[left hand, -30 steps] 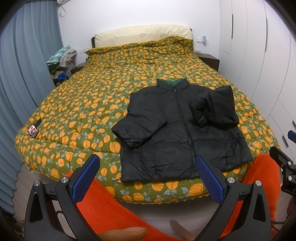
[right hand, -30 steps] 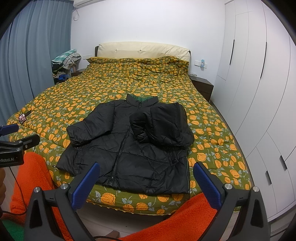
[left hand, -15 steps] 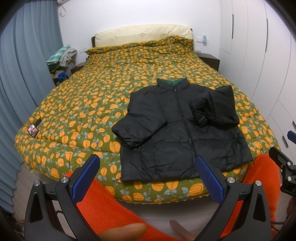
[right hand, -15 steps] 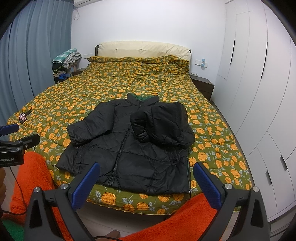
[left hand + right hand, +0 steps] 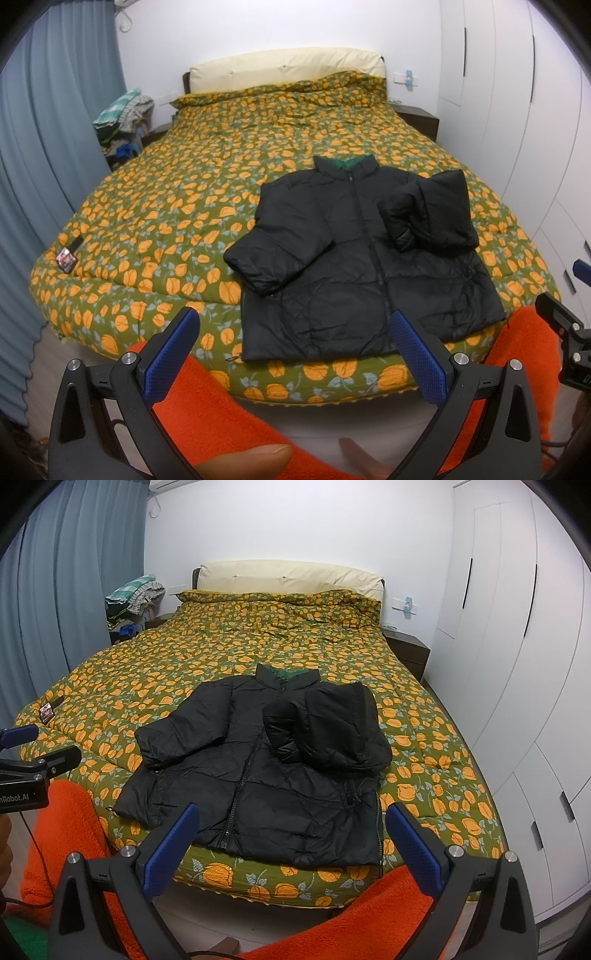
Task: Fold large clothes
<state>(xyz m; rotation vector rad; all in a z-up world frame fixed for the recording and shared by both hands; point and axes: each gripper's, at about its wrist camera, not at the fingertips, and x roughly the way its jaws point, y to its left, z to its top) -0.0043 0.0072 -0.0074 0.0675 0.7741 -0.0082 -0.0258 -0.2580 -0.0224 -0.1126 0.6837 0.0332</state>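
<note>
I hold my left tool [image 5: 295, 347] and right tool [image 5: 291, 843] wide open and empty, short of the bed [image 5: 155, 221]. The black jacket [image 5: 354, 258] lies flat near its foot edge, right sleeve [image 5: 432, 210] folded inward, within my reach.

Premises: a home bedroom. A large bed [image 5: 155, 672] fills the centre of the frame, covered by an olive quilt with orange flowers, with a cream padded headboard [image 5: 288, 576] against the white rear wall. Blue curtains [image 5: 62, 590] hang along the left edge. White fitted wardrobes [image 5: 517, 664] line the right side. A dark nightstand [image 5: 408, 650] stands right of the bed. Heaped clothes [image 5: 135, 594] sit at upper left.
</note>
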